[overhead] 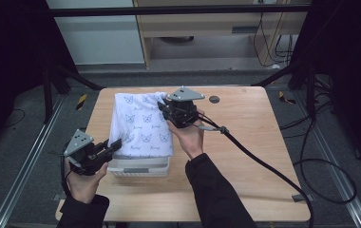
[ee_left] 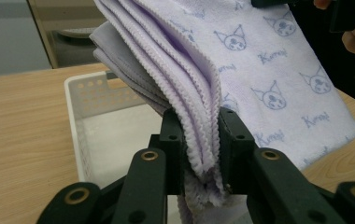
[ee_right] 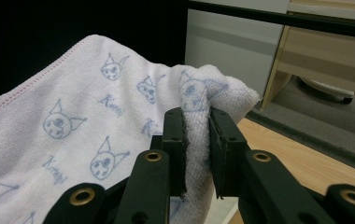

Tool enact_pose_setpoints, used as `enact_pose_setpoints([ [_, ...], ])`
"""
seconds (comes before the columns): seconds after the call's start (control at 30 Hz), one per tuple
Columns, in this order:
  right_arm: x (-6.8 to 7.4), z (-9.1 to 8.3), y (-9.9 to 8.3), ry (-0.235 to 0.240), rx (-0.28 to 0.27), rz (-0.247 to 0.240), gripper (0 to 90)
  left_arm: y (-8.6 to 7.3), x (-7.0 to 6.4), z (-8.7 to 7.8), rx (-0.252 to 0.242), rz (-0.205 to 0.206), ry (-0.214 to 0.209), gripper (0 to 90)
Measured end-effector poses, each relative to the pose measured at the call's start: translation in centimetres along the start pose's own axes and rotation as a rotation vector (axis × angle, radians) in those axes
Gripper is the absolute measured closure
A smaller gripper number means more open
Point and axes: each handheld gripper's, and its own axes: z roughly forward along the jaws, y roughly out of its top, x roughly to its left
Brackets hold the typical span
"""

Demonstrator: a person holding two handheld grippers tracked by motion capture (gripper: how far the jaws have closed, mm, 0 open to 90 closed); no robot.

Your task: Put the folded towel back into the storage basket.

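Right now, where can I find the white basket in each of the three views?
High view: the white basket sits at the table's near left, its front wall showing under the folded towel.
Left gripper view: the basket is at centre left, behind the left tongs.
Right gripper view: I cannot make it out for sure.
Shared landmark: the cat-print towel, gripped by the right tongs too.

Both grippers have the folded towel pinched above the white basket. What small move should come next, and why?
Probably lower both grippers together so the towel settles into the basket. The left gripper is shut on the stacked near edges, the right gripper on the far corner, and the towel hangs stretched over the basket, whose floor looks bare in the left gripper view. Letting go now would likely drop it askew.
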Motion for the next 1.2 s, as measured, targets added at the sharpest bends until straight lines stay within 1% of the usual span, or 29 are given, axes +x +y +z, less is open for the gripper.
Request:
enact_pose_setpoints([
  [0.1,0.3,0.5,0.0,-0.001,0.004,-0.01,77.9,-0.1,0.3,0.0,0.001,-0.004,0.008,73.1],
  [0.23,0.6,1.1,0.1,-0.001,0.004,-0.02,77.9,-0.3,1.0,0.2,0.007,-0.02,0.018,73.1],
  [0.47,0.7,2.2,-0.1,0.006,0.011,-0.01,77.9,-0.6,1.7,0.4,0.021,-0.029,0.034,73.1],
  [0.6,0.8,3.2,-0.7,0.009,0.023,-0.007,77.9,-0.9,2.2,0.7,0.03,-0.04,0.043,73.1],
  [0.93,0.8,4.6,-1.6,0.007,0.053,0.008,77.8,-1.7,3.0,1.6,0.057,-0.048,0.063,73.1],
  [1.03,0.8,5.2,-2.1,0.004,0.068,0.009,77.8,-1.9,3.2,1.9,0.067,-0.048,0.068,73.1],
  [1.13,0.8,5.6,-2.5,-0.003,0.084,0.004,77.8,-2.4,3.4,2.5,0.087,-0.047,0.073,73.1],
  [1.2,0.8,5.7,-2.6,-0.001,0.083,0.006,77.8,-2.5,3.4,2.6,0.093,-0.045,0.075,73.0],
])
